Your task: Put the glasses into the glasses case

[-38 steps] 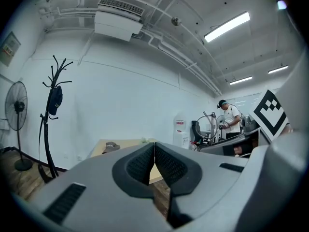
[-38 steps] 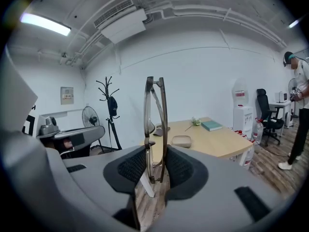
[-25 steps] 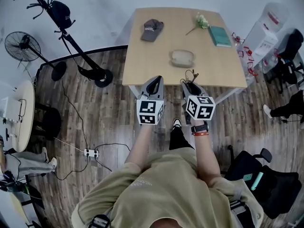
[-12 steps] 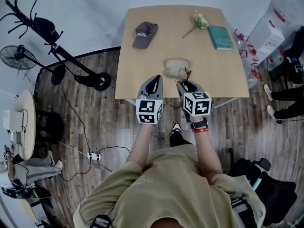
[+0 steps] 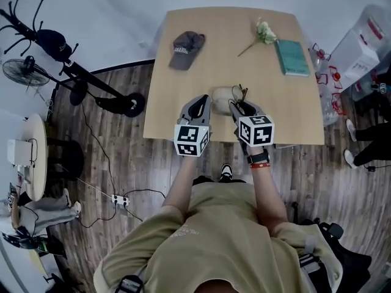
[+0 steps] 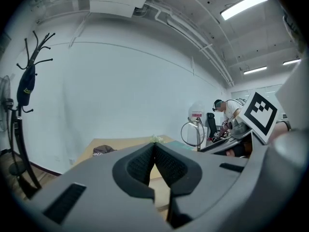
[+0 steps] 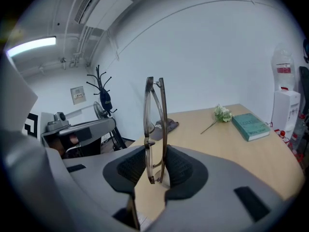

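A pair of folded, thin-framed glasses (image 7: 155, 124) stands upright between the pads of my right gripper (image 7: 155, 154), which is shut on it. In the head view the right gripper (image 5: 238, 105) is over the near part of the wooden table (image 5: 177, 108), with the glasses (image 5: 243, 93) sticking up from its tips. The beige oval glasses case (image 5: 222, 94) lies just ahead, between the two grippers' tips. My left gripper (image 5: 198, 102) hovers to the case's left. Its pads meet with nothing between them (image 6: 154, 151).
Farther back on the table lie a grey cap (image 5: 186, 41), a flower sprig (image 5: 263, 32) and a teal book (image 5: 291, 57). A coat stand (image 5: 55, 44) and a fan stand on the floor to the left, a water dispenser (image 5: 360, 44) to the right.
Both grippers have moved forward from in front of the table to over its near edge, close to the case. The glasses stay in the right gripper.
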`<state>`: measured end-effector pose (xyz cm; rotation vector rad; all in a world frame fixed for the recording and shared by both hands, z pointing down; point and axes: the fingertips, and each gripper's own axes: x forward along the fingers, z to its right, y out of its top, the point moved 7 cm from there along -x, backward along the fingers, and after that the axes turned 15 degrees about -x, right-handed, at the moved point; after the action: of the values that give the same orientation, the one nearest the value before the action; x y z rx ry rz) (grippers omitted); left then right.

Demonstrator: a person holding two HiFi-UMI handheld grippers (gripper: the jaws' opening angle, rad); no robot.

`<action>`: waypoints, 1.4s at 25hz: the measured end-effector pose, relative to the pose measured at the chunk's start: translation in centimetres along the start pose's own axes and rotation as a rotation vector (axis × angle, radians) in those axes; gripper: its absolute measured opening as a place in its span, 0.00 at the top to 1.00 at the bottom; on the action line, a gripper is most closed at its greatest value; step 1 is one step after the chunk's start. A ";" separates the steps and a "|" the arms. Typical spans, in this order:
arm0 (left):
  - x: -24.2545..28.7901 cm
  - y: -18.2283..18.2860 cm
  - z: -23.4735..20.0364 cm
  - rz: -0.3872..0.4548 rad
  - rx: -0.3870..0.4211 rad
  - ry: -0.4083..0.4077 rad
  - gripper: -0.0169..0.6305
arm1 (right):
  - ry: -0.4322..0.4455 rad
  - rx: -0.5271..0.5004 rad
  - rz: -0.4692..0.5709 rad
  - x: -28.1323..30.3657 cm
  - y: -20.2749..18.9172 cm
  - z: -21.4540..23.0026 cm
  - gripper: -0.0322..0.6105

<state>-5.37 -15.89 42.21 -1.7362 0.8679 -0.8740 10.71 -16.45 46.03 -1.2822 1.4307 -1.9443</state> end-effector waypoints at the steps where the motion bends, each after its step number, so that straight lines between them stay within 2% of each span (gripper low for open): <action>1: 0.8 -0.2 -0.2 0.001 -0.005 0.003 0.94 | 0.003 0.003 -0.002 0.6 -0.2 0.7 0.74; 6: 3.4 -1.2 -1.1 -0.021 -0.029 0.019 0.94 | 0.042 0.028 -0.042 2.9 -1.8 2.5 0.75; 12: 5.4 -2.8 -1.3 -0.059 -0.048 0.008 0.94 | 0.113 -0.015 -0.120 4.6 -3.1 3.6 0.75; 20: 7.4 -4.6 -4.4 -0.115 -0.053 -0.007 0.94 | 0.227 -0.053 -0.229 8.2 -3.9 5.2 0.75; 27: 8.5 -5.4 -6.3 -0.152 -0.076 -0.047 0.94 | 0.401 -0.241 -0.369 11.3 -3.6 5.9 0.75; 32: 8.5 -6.4 -7.8 -0.173 -0.088 -0.064 0.94 | 0.411 -0.381 -0.498 13.4 -3.8 6.4 0.74; 35: 8.8 -6.8 -8.4 -0.179 -0.085 -0.082 0.94 | 0.505 -0.394 -0.529 14.4 -3.7 6.5 0.74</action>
<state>-7.16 -25.23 52.36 -1.9329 0.7132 -0.8864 9.81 -29.28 55.96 -1.5284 1.9423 -2.5611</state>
